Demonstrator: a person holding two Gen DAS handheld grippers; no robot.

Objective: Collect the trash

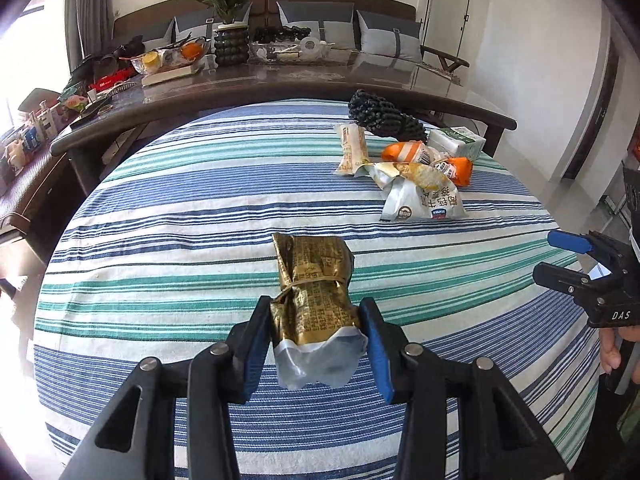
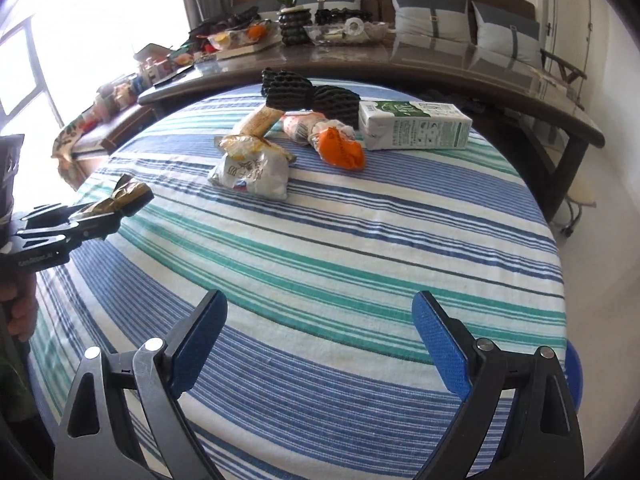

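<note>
A crumpled gold wrapper (image 1: 312,280) with a clear plastic end is pinched between the blue pads of my left gripper (image 1: 316,308), just above the striped tablecloth (image 1: 180,208). In the right wrist view that left gripper (image 2: 108,216) holds the gold wrapper (image 2: 128,196) at the table's left edge. My right gripper (image 2: 320,300) stands wide open over bare cloth, nothing between its fingers. More trash lies in a pile at the far side: a white snack bag (image 2: 252,172), an orange wrapper (image 2: 342,148), a beige wrapper (image 2: 256,120), a milk carton (image 2: 416,126) and black foam netting (image 2: 308,94).
Behind the round table runs a dark wooden table (image 1: 280,84) with a potted plant (image 1: 228,0), bowls and clutter. A sofa with grey cushions (image 1: 320,20) stands at the wall. A person's hand (image 1: 612,348) grips the right tool.
</note>
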